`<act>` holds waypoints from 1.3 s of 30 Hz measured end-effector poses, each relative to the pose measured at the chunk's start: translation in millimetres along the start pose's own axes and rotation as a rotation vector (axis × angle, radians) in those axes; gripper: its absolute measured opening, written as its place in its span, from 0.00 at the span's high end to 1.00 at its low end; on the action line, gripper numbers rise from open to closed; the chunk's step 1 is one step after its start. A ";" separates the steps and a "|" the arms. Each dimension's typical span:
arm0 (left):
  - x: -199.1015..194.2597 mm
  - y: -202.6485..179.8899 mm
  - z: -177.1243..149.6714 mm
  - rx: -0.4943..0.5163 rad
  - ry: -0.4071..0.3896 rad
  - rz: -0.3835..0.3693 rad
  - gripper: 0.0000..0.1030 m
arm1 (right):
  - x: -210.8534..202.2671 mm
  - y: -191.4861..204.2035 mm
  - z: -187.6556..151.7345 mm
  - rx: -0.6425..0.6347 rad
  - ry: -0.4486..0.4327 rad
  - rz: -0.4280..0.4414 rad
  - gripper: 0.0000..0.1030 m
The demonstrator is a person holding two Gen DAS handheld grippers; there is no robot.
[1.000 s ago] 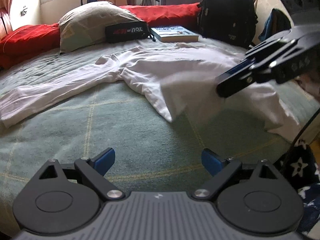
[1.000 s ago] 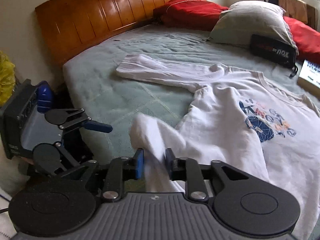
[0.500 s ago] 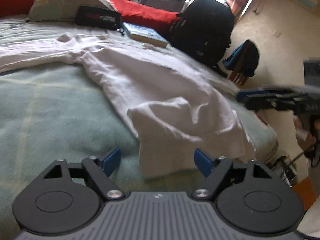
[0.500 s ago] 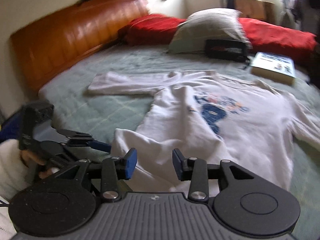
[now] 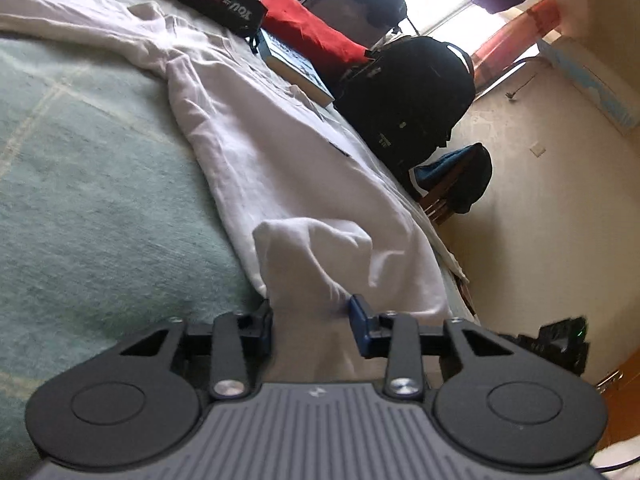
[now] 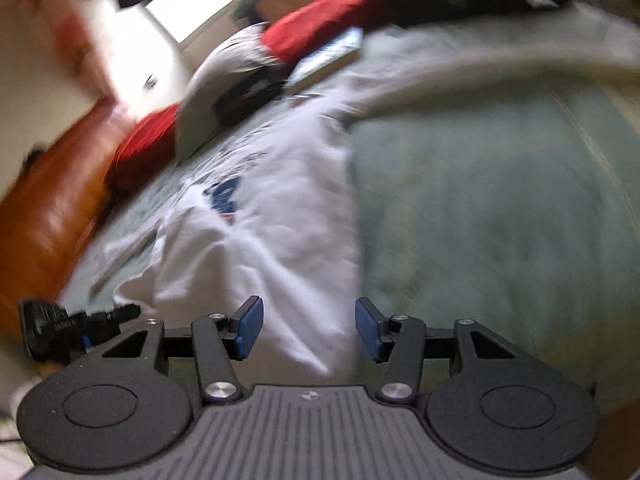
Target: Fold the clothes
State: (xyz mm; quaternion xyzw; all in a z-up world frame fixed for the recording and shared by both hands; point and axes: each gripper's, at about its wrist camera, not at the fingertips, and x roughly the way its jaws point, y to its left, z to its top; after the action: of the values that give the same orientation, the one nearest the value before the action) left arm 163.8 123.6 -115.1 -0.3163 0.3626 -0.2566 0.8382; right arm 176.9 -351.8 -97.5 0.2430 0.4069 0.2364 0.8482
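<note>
A white long-sleeved shirt (image 5: 288, 168) with a blue and red print lies spread on the green bedspread (image 5: 88, 184). My left gripper (image 5: 314, 322) has its blue pads on either side of a raised fold at the shirt's bottom corner, closing on the cloth. In the blurred right wrist view the shirt (image 6: 272, 240) lies ahead, and my right gripper (image 6: 308, 328) is open with the hem between its pads, not pinched. The left gripper (image 6: 76, 322) shows there at the far left.
At the head of the bed lie a black pouch (image 5: 224, 4), a book (image 5: 296, 68), red pillows (image 5: 308, 28) and a black backpack (image 5: 404, 92). A chair with dark clothes (image 5: 456, 184) stands beside the bed. A wooden headboard (image 6: 44, 216) is on the left.
My right gripper let go of the shirt corner, opened and swung to the shirt's other side. My left gripper moved to the released fold and narrowed its jaws around it.
</note>
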 end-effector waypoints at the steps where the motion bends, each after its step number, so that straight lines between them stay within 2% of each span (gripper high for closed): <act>1: 1.6 -2.0 0.2 -0.001 0.010 -0.002 0.65 | 0.6 -6.7 -4.0 0.037 -0.001 0.026 0.43; 4: 0.8 -6.2 -3.1 -0.011 0.042 -0.011 0.67 | 3.0 -25.7 -16.0 0.147 -0.003 0.107 0.42; 7: -1.6 -1.4 -6.6 -0.042 0.026 -0.007 0.70 | 14.8 -29.4 -23.8 0.194 0.017 0.192 0.42; 10: 4.7 10.0 -3.5 -0.136 0.002 -0.015 0.77 | 25.9 -29.4 -18.6 0.181 0.013 0.238 0.43; 12: 8.6 11.4 -2.0 -0.166 -0.004 0.003 0.91 | 30.9 -31.6 -15.4 0.199 0.011 0.256 0.44; 17: -9.2 -7.6 -3.8 -0.107 -0.059 0.042 0.95 | 24.1 -28.1 -28.4 0.162 -0.004 0.234 0.55; 21: -39.3 -19.5 1.5 -0.056 -0.118 0.083 0.95 | 22.4 -29.0 -32.7 0.166 -0.012 0.185 0.87; 22: -46.9 -21.5 3.3 -0.049 -0.133 0.094 0.95 | 20.9 -26.5 -31.1 0.156 -0.013 0.177 0.89; 25: -70.6 -29.2 6.3 -0.019 -0.165 0.094 0.95 | 8.9 -11.9 -22.7 0.113 -0.038 0.197 0.91; 31: -103.1 -48.7 6.8 0.073 -0.178 0.124 0.95 | -19.1 24.2 -5.9 0.004 -0.062 0.251 0.92; 35: -110.4 -44.6 0.6 0.084 -0.139 0.167 0.95 | -17.8 30.9 -4.4 -0.035 -0.024 0.204 0.92; 39: -102.8 -28.3 -6.3 0.055 -0.049 0.284 0.90 | -7.0 19.7 -13.9 -0.006 0.043 0.126 0.90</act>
State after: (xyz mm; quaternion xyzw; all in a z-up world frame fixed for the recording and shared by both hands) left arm 91.0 170.2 -52.4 -0.2450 0.3763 -0.1373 0.8829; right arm 157.8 -337.7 -89.3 0.2606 0.4084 0.2958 0.8233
